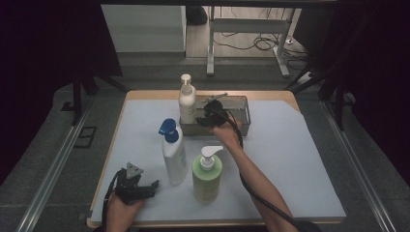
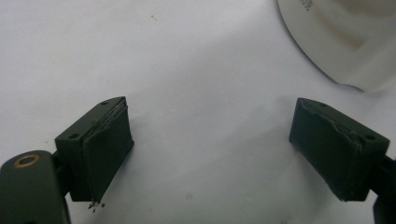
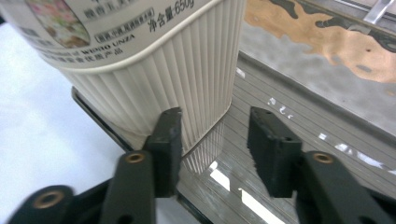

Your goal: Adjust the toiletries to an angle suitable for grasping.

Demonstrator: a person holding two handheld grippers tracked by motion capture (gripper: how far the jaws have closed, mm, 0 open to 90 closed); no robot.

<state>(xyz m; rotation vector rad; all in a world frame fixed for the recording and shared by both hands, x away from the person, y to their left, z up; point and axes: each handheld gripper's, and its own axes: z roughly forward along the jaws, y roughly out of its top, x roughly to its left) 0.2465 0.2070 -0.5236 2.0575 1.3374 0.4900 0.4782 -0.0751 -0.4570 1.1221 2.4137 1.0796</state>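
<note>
Figure: stowing pump bottles in a metal tray [image 1: 241,126] at the far side of the bench [image 1: 295,159]. The cream ribbed bottle [image 1: 187,104] stands upright in the tray's left end, its base inside the rim, as the right gripper view [image 3: 154,74] confirms. The right hand-held gripper [image 1: 209,117] sits over the tray just beside that bottle; its jaws stand partly apart and grip nothing, one pad close against the ribbed corner, the other clear over the tray floor. The bottle appears released.

Good practice at this step, as a judgement: draw the right hand-held gripper straight back and up, away from the ribbed wall, so that the near pad does not drag the bottle's corner and tip it against the rim. Keep the trailing cable off the pump heads of the two bottles in front.

The left hand-held gripper [image 1: 138,189] rests at the near left of the bench, jaws wide apart [image 2: 210,154] and empty, above bare white surface, with the base of the blue-pump bottle [image 2: 345,37] ahead of it.

Count: three pump bottles in all, namely one cream ribbed bottle in the tray, one white blue-pump bottle [image 1: 174,154] and one green bottle [image 1: 207,176] standing side by side on the bench; one tray; two hand-held grippers.
</note>
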